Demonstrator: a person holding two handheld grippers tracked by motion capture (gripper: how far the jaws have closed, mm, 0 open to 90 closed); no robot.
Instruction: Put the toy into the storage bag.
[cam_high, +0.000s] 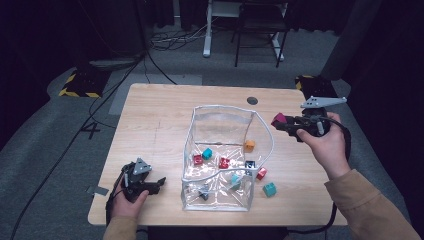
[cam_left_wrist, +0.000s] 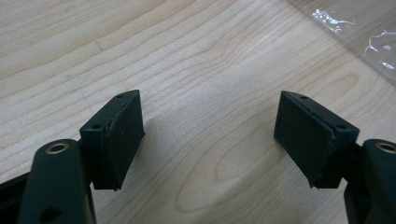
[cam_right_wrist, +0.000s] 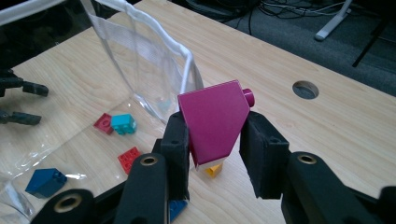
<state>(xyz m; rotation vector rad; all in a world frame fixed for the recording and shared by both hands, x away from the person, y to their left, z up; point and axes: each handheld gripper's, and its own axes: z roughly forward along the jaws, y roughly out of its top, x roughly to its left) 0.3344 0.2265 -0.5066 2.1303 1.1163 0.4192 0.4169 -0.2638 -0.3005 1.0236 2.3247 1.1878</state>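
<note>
- Magenta block sits clamped between the jaws of the right gripper; the black pads press its two flat sides, and its pointed end and a small stud stick up above them at the centre of the right gripper view.
- In the high view the same block shows at centre right, at the tip of the right gripper, held above the counter and just right of the clear bag.
- Clear bag stands open-topped at the middle of the frame, its white-edged rim nearest the block on the right-hand side; the block lies outside that rim, so the coming move looks to turn on carrying it leftward over the edge and down.
- Loose blocks in red, teal, blue and orange lie on the bag's floor; a teal block rests on the counter outside its lower right corner.
- Left gripper rests at lower left of the high view, well apart from the block, its jaws spread wide over bare wood with nothing between them; the right hand is plainly the nearer one.
</note>
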